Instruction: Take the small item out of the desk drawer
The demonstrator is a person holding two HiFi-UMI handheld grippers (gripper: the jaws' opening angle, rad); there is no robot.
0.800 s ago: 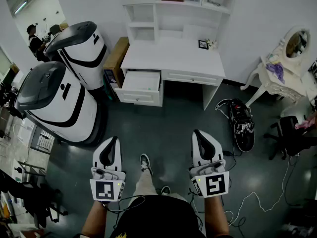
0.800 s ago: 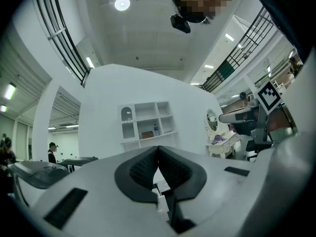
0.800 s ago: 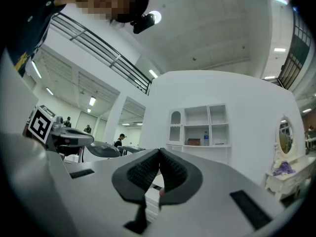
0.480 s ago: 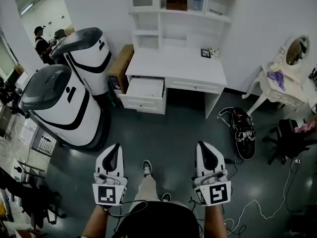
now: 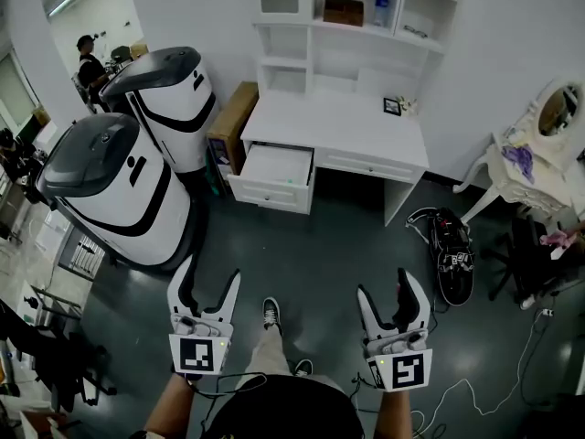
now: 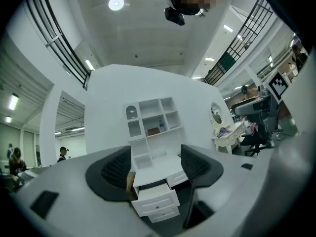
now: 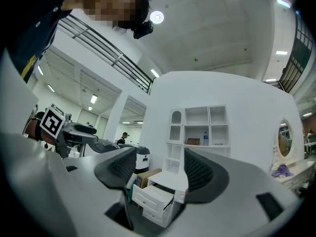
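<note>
Left gripper (image 5: 212,269) jaws wide apart, empty, right gripper (image 5: 386,283) likewise, both well apart from white wooden table (image 5: 338,122), its white upper drawer (image 5: 274,165) pulled open, small item inside not discernible.

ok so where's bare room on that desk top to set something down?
Desk top is bare across its left and middle, between the shelf unit and the open drawer. Only its back right corner is crowded: a small frame and bits.
</note>
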